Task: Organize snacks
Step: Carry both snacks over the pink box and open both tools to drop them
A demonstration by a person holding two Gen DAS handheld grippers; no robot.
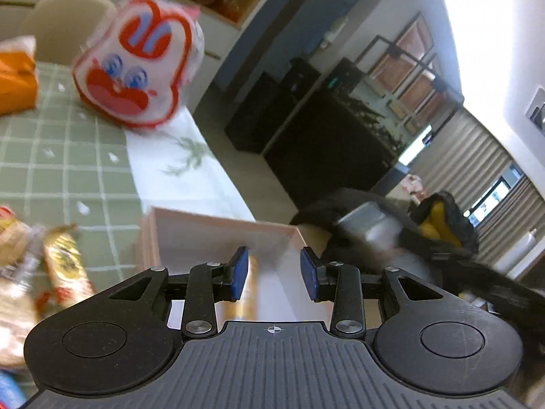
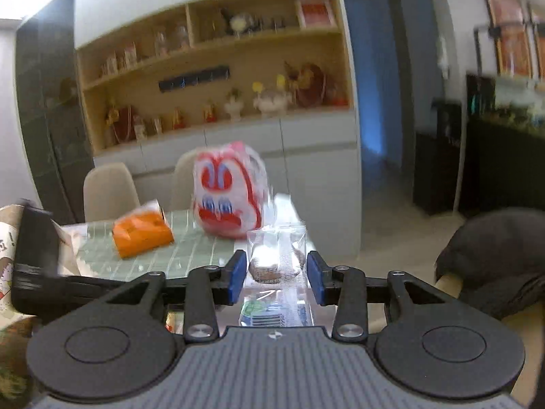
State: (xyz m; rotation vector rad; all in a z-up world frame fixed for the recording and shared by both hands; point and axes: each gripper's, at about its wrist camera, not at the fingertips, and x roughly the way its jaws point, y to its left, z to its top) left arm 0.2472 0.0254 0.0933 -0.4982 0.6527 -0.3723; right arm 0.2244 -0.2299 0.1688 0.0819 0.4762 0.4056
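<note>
My right gripper (image 2: pixel 276 274) is shut on a clear packet (image 2: pixel 276 255) with a brown snack inside, held upright above the table's near end. My left gripper (image 1: pixel 274 272) is open with nothing between its blue pads (image 1: pixel 240 271). It hangs over an open pink box (image 1: pixel 218 238), where something golden (image 1: pixel 247 294) lies inside. A white and red rabbit-face bag (image 1: pixel 136 64) (image 2: pixel 230 194) stands at the table's far end. An orange pack (image 2: pixel 141 231) (image 1: pixel 15 81) lies left of it. Blurred snack packets (image 1: pixel 64 266) lie left of the box.
The table has a green checked cloth (image 1: pixel 68 156) (image 2: pixel 190 248). Two beige chairs (image 2: pixel 109 187) stand behind it, before a wall of shelves. A chair with a dark garment (image 2: pixel 494 255) (image 1: pixel 374 238) stands right of the table. A black blurred body (image 2: pixel 34 255) sits at the left.
</note>
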